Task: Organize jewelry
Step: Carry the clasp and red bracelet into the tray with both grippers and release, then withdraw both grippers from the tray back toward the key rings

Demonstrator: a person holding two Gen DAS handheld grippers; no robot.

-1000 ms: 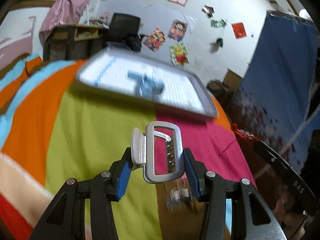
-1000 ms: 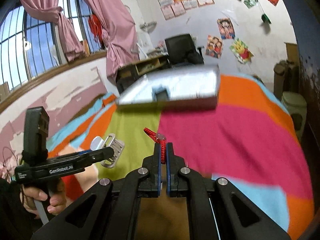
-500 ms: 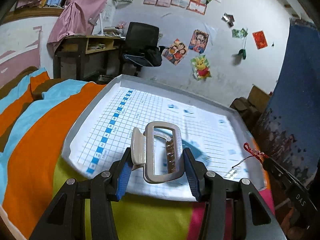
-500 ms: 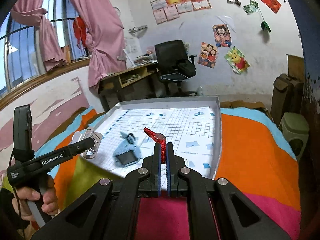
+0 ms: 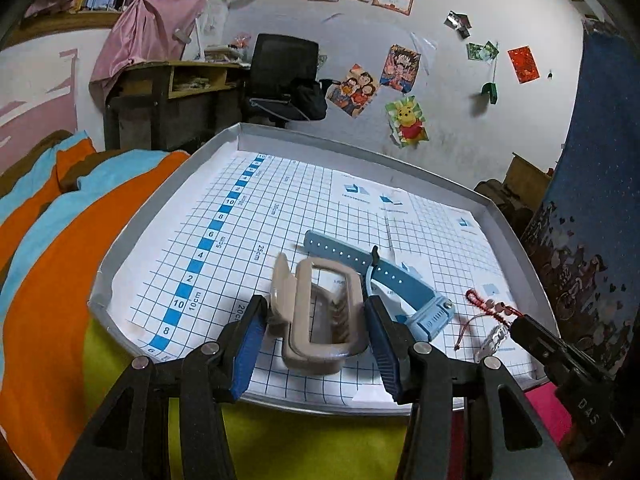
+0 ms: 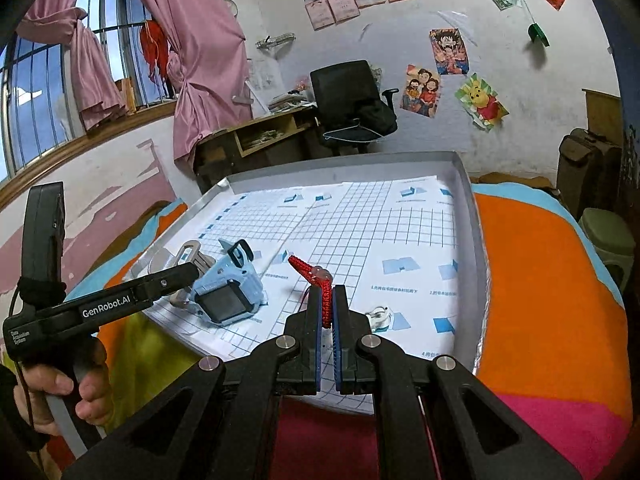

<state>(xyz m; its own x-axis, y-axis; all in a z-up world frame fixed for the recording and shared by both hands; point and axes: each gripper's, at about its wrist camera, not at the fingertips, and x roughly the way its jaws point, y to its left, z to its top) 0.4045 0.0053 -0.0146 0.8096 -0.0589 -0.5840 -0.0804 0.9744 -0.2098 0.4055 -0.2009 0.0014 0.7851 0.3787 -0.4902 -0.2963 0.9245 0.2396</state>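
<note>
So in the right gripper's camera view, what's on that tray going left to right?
Left gripper holding the beige hair clip → blue watch → red bracelet pinched in the right gripper → small white clip → tray rim.

Both wrist cams share tray (image 5: 168,208).

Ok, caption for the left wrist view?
Left gripper holds a beige hair clip over the gridded tray, beside a blue watch.

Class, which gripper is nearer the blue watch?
Left. The left gripper, holding the hair claw, is right beside the blue watch; the right gripper is further off to its right.
</note>
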